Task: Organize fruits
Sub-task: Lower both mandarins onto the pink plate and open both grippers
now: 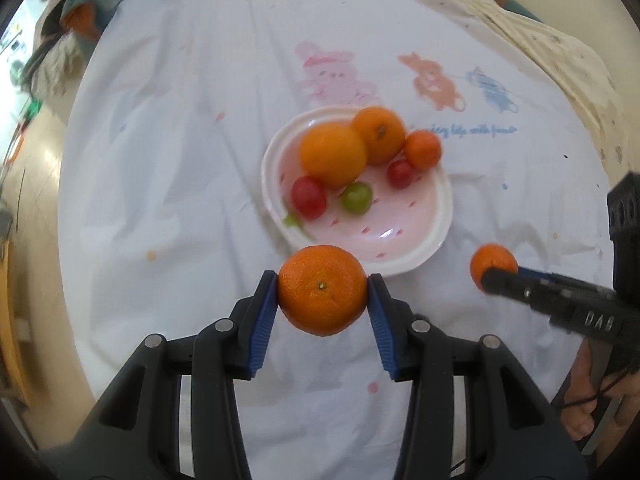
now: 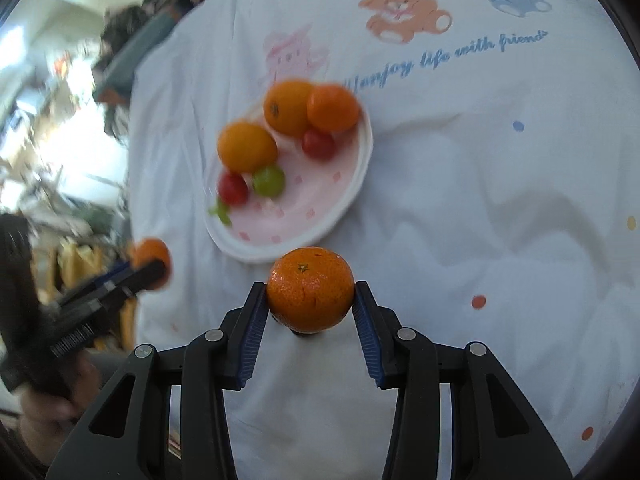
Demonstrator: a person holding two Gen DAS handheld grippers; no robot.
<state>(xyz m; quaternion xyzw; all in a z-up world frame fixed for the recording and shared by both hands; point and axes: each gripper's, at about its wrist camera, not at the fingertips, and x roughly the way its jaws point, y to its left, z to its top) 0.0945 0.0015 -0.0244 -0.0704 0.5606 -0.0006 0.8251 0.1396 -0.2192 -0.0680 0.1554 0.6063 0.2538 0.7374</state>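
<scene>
Left gripper point(image 1: 322, 292): blue pads pressed on both sides of a mandarin point(image 1: 322, 290), stem end facing the camera, held clear of the white cloth point(image 1: 160, 160).

Right gripper point(image 2: 310, 294): jaws likewise clamped on a second mandarin point(image 2: 310, 289), partly open to the width of the fruit. A hand point(image 1: 592, 396) holds its handle, seen at the right edge of the left wrist view.

Plate point(image 1: 424, 256): white rim, pink inside, lying on the cloth just beyond both grippers' fingertips. Contents, nearest first:
- one green grape point(image 1: 357, 197) with a red cherry tomato point(image 1: 308, 197) to its left
- a second red tomato point(image 1: 401, 173) further back on the right
- two large oranges point(image 1: 333, 155) touching each other at the far side
- one smaller, deeper-coloured mandarin at the far right rim point(image 1: 422, 149)

Cloth print beyond the plate: pink, orange and blue bears point(image 2: 404, 14) above a line of blue lettering.

Background: blurred clutter at the far left.
</scene>
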